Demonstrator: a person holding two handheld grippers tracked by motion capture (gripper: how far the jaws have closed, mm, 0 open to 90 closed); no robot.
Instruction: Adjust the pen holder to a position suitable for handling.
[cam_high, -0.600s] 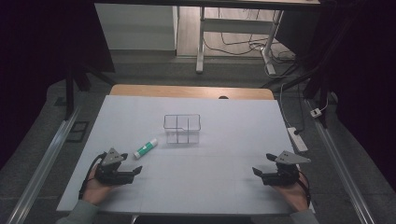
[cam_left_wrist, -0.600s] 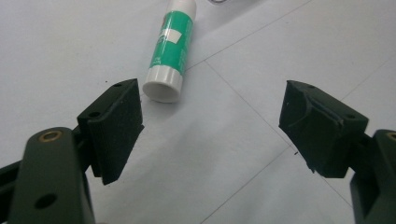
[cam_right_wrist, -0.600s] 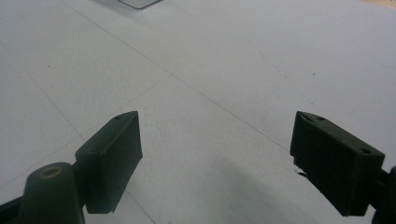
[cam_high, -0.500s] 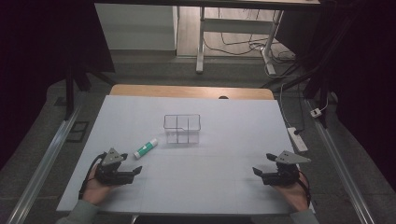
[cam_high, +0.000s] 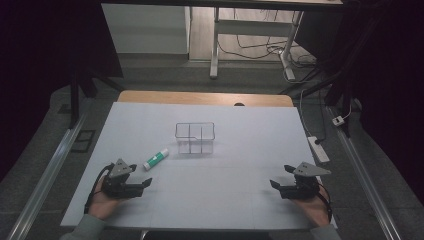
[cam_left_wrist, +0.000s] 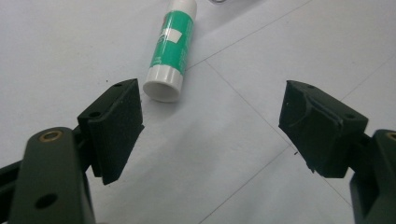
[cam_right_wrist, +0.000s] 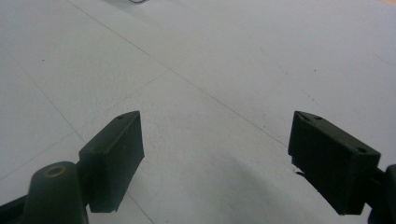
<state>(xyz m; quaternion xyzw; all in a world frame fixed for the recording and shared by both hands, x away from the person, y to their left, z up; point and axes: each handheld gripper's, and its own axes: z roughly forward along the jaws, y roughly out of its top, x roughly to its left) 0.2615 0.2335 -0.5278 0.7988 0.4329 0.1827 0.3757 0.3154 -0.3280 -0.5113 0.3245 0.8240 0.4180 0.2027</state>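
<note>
- Centrally, a clear wire-edged tray (cam_high: 195, 137) with inner dividers sits on the white tabletop (cam_high: 250, 150); it serves as the landmark for everything else.
- Just off the tray's near-left corner lies a glue stick (cam_high: 156, 159), green-bodied with white ends, on its side and apart from the tray.
- From the left gripper view, the glue stick (cam_left_wrist: 172, 49) lies ahead of the jaws with its flat white end facing them, close to the left-hand jaw's tip but not touching it.
- Farther from the tray, on its near-left side and beyond the glue stick, the left gripper (cam_high: 141, 185) rests low over the tabletop, held by the person's left hand (cam_high: 102, 200).
- Its jaws stand wide apart with nothing between them but bare tabletop.
- On the tray's near-right side, well apart from it, the right gripper (cam_high: 278, 186) sits low over the tabletop in the person's right hand (cam_high: 315, 205).
- Its jaws (cam_right_wrist: 215, 158) are likewise spread wide, with only the white surface and its faint seam lines showing between them.
- Each gripper carries a grey three-cornered plate on top, and both point inward toward the middle of the tabletop.
</note>
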